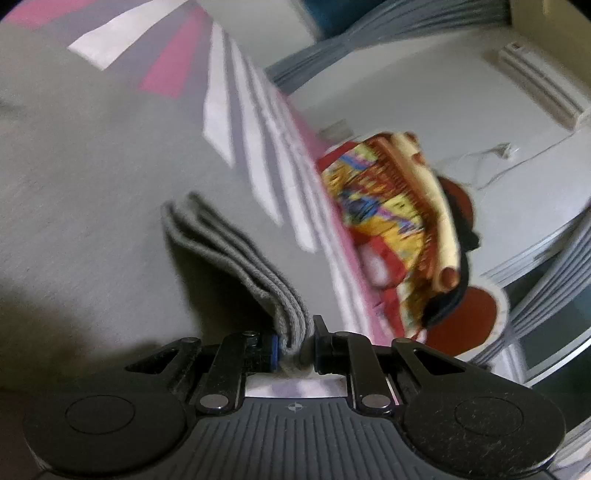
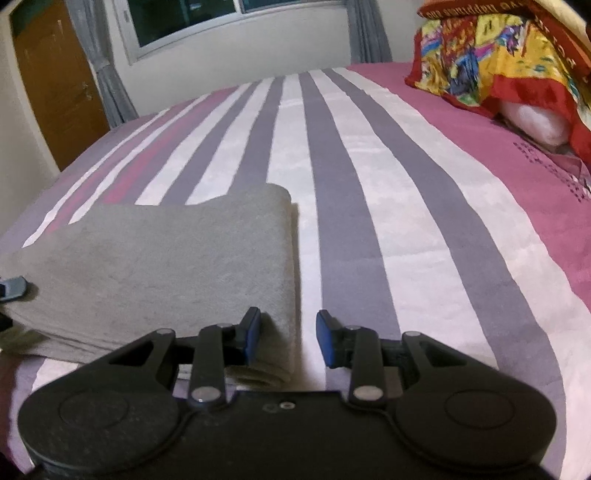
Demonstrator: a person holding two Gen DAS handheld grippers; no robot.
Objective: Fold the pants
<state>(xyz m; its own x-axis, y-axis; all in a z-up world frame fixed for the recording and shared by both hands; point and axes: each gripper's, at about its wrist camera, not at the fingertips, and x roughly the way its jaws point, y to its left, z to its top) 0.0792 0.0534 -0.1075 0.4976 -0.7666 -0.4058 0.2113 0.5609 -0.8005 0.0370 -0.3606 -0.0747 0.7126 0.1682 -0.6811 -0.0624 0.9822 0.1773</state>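
Striped bedspread (image 2: 369,184), pink, grey, white. Folded grey pants (image 2: 166,258) lie near left on it. Left gripper (image 1: 295,338) clamped on the pants' layered edge. Right gripper (image 2: 288,338) jaws apart, straddling pants' right corner, not pressing.

Home bedroom. A bed (image 2: 369,184) with a pink, grey and white striped cover is filling the view; a bright patterned pillow (image 2: 480,62) is sitting at its far right corner. Curtained window (image 2: 229,18) and wooden door (image 2: 55,92) are showing beyond.
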